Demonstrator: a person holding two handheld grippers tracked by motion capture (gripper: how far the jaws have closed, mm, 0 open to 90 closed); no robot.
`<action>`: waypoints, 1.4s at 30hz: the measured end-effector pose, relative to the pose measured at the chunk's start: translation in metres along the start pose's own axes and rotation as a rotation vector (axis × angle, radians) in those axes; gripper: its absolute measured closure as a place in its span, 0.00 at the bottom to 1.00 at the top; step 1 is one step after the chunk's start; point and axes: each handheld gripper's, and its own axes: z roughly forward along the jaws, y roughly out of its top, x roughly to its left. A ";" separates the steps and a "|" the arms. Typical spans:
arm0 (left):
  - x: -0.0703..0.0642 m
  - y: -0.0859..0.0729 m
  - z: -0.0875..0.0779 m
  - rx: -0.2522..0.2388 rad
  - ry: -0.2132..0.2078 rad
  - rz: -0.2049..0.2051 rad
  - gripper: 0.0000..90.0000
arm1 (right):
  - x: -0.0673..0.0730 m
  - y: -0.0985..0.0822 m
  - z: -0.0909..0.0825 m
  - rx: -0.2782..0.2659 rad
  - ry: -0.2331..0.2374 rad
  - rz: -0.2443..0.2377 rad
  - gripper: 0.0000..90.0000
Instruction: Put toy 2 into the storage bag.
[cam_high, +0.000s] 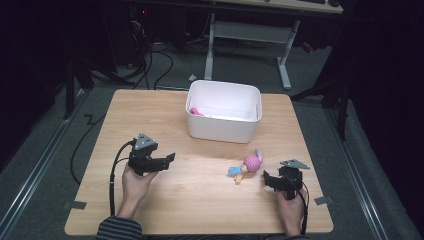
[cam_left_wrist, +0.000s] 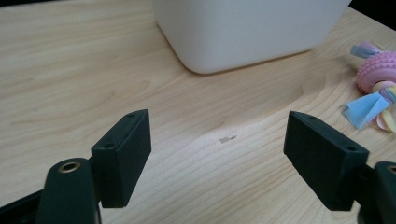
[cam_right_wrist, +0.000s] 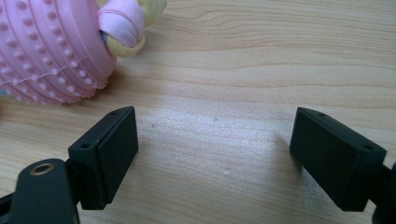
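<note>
Your left gripper (cam_high: 170, 158) sits low over the bench (cam_high: 200, 200), left of centre, fingers (cam_left_wrist: 122, 154) wide apart w/ nothing between, only bare wood. The white bin (cam_high: 223, 111) stands at the back-centre, a pink item (cam_high: 195, 111) in its left corner. The pink knobbly toy (cam_high: 247, 167) w/ blue & yellow cloth strips lies on the bench in front of the bin, to its right. Your right gripper (cam_high: 265, 177) is just right of the toy, fingers (cam_right_wrist: 112, 149) open, empty; toy close to the left finger, not touching.
</note>
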 end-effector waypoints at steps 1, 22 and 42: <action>0.000 -0.003 0.003 0.001 0.005 -0.003 0.26 | 0.000 0.000 0.000 0.000 0.000 0.000 0.17; 0.002 -0.024 0.043 0.093 0.069 0.027 0.28 | 0.002 0.000 0.000 0.002 0.004 -0.003 0.17; 0.001 -0.037 0.068 0.133 0.120 0.063 0.19 | 0.000 0.000 -0.001 0.016 0.028 -0.022 0.16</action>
